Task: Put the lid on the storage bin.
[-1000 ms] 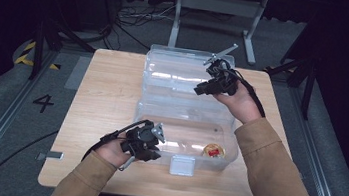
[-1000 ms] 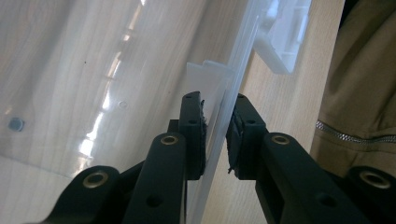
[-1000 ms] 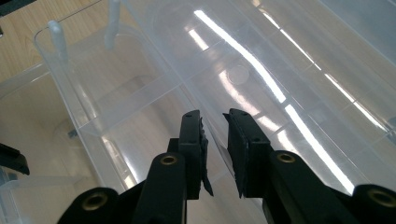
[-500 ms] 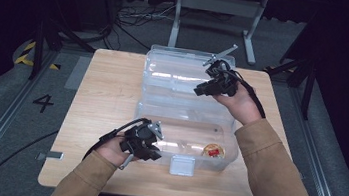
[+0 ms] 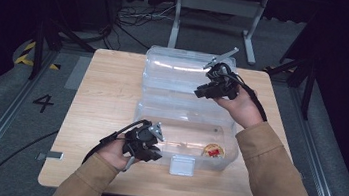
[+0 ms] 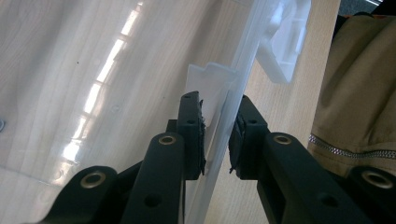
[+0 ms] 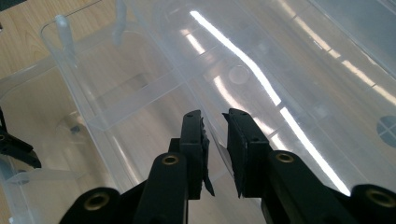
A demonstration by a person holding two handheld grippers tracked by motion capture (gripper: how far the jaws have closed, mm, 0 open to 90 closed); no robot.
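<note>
Clear plastic box sits mid-counter, the left gripper's fingers pinching its near-left rim, the right gripper's fingers clamping the opened lid's edge beyond it, where slick thin plastic could slip free and drop.

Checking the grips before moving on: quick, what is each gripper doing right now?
Left gripper: jaws straddle the clear box wall; whether the pads press cannot be told.
Right gripper: jaws around the lid edge; grip cannot be told.
</note>
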